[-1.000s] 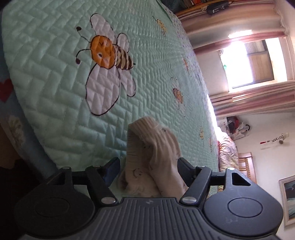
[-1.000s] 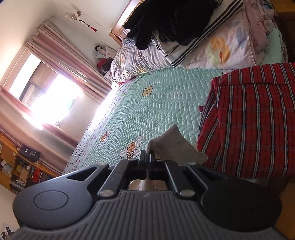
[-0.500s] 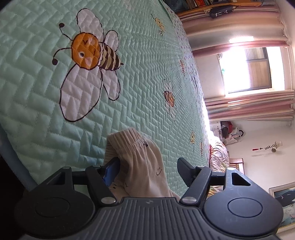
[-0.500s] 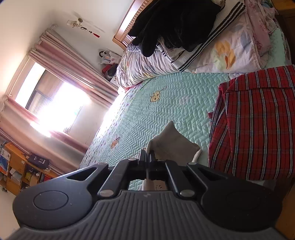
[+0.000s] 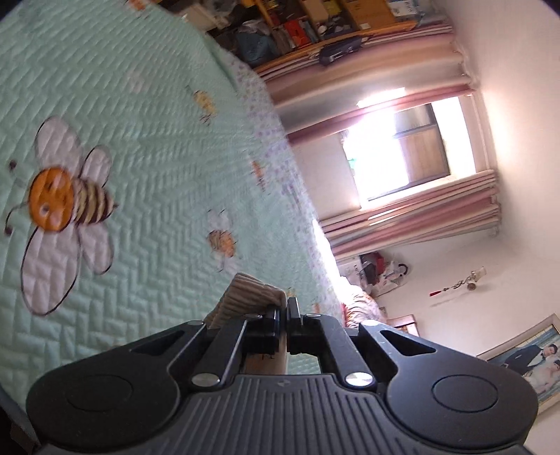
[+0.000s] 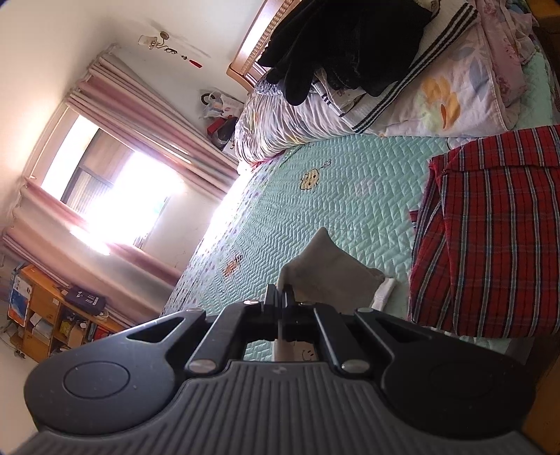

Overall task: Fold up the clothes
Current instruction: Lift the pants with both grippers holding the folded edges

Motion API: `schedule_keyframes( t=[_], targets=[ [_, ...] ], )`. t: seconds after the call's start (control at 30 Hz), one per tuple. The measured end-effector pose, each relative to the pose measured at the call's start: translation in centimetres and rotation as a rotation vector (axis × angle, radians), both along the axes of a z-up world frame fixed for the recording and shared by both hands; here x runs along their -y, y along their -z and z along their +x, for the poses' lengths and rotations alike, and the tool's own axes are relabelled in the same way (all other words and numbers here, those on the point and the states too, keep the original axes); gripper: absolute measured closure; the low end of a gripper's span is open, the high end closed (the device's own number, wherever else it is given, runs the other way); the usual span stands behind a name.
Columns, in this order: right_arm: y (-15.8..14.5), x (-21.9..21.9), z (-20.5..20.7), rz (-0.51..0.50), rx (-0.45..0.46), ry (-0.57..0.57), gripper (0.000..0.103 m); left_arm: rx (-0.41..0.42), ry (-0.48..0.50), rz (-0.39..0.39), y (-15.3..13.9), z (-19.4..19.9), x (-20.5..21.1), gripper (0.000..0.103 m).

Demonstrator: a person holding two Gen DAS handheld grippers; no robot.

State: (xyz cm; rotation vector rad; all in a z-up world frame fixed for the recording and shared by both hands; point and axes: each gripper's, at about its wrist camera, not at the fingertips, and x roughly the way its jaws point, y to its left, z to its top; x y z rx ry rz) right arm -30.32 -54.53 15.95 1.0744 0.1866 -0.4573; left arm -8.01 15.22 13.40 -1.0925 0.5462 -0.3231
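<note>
Two grippers each pinch one and the same small beige knitted garment with a ribbed cuff and tiny smiley faces, held above the mint-green quilted bedspread with embroidered bees. The left gripper has just clamped shut on the ribbed cuff, its jaws pressed together with cloth showing between and below them. The right gripper is likewise closed on a thin edge of the garment, which stands up in a peak beyond its fingertips; a smiley face shows under the jaws.

Only the left wrist view shows the large bee off to the garment's left, and the wooden shelving with books past the far end of the bedspread. Only the right wrist view shows the folded red plaid shirt lying just beside the garment on its right, with a white scrap of cloth between them, and the heap of pillows, striped bedding and black clothing beyond the garment at the headboard.

Open bedspread stretches beyond and to the left of the garment, up to the side edge below the pink-curtained window. To the right, the plaid shirt closes the room off.
</note>
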Motion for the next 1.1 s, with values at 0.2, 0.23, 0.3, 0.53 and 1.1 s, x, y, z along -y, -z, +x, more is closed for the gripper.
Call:
schedule_keyframes(
  t=[0.2, 0.23, 0.3, 0.53, 1.1],
  targets=[
    [-0.3, 1.3, 1.7, 0.097, -0.017, -0.008, 0.101, 0.025, 0.031, 0.114, -6.4, 3.6, 1.0, 0.100],
    [0.3, 1.5, 3.3, 0.124, -0.049, -0.025, 0.101, -0.001, 0.039, 0.136, -6.6, 5.6, 1.6, 0.101],
    [1.7, 2.3, 7.7, 0.185, -0.124, -0.050, 0.101, -0.053, 0.035, 0.184, -7.0, 11.0, 3.4, 0.101],
    [-12.1, 10.0, 25.0, 0.162, -0.060, -0.016, 0.101, 0.180, -0.035, 0.353, -27.0, 25.2, 11.5, 0.101],
    [-7.1, -0.6, 25.7, 0.186, 0.042, -0.300, 0.101, 0.323, -0.069, 0.608, -30.1, 16.4, 1.2, 0.100]
  ],
)
